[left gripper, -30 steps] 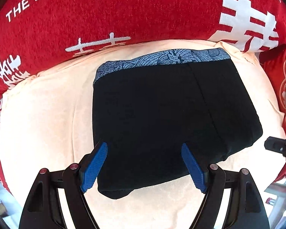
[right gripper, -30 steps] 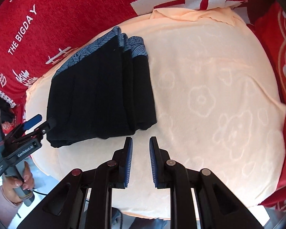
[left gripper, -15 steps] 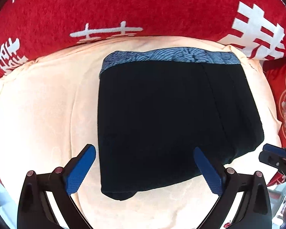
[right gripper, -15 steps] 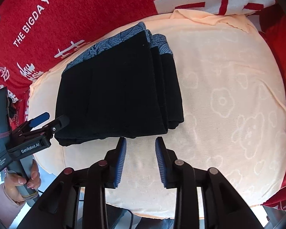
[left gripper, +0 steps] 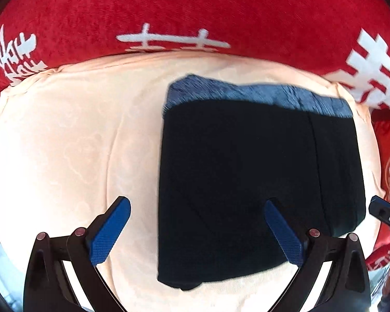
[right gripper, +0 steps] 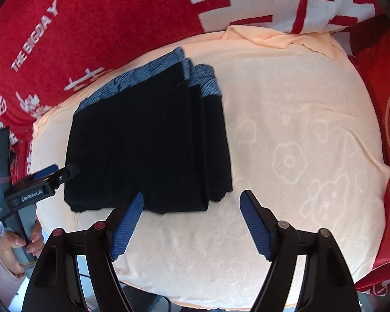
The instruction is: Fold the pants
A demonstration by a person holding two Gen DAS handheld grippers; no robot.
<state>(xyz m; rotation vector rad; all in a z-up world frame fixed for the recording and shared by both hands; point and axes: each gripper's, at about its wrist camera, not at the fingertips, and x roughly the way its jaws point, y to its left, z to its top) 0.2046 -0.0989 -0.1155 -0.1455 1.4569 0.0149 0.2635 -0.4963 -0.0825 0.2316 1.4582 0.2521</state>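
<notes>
A: Starting at the left, doing what there?

B: Holding the left gripper (left gripper: 197,201) nose-down over the peach embossed towel (left gripper: 65,143). Having just been opening the jaws, now keeping them as wide as possible, gripping nothing. Straddling the left edge of the folded black pants (left gripper: 247,169): one blue pad over bare towel, the other over the dark cloth. Touching the cloth or not, cannot tell.

A: Spreading that wide for what?

B: Probably clearing the cloth after a fold, or lining up to square that edge. Guessing only.

A: Pants sitting where?

B: Lying flat on the towel as a compact stacked rectangle, pointing the blue patterned waistband (left gripper: 260,93) away toward the red plush blanket with white characters (left gripper: 195,7). Showing stepped layers along the right side. Looking close to finished, maybe needing only a tidy-up.

A: And on the right?

B: Hovering the right gripper (right gripper: 193,193) at the near edge, by the near right corner of the stack, tilted steeply down. Having just been opening these jaws too, now standing them well apart, pressing on nothing. Likely backing off without dragging the layers askew.
</notes>
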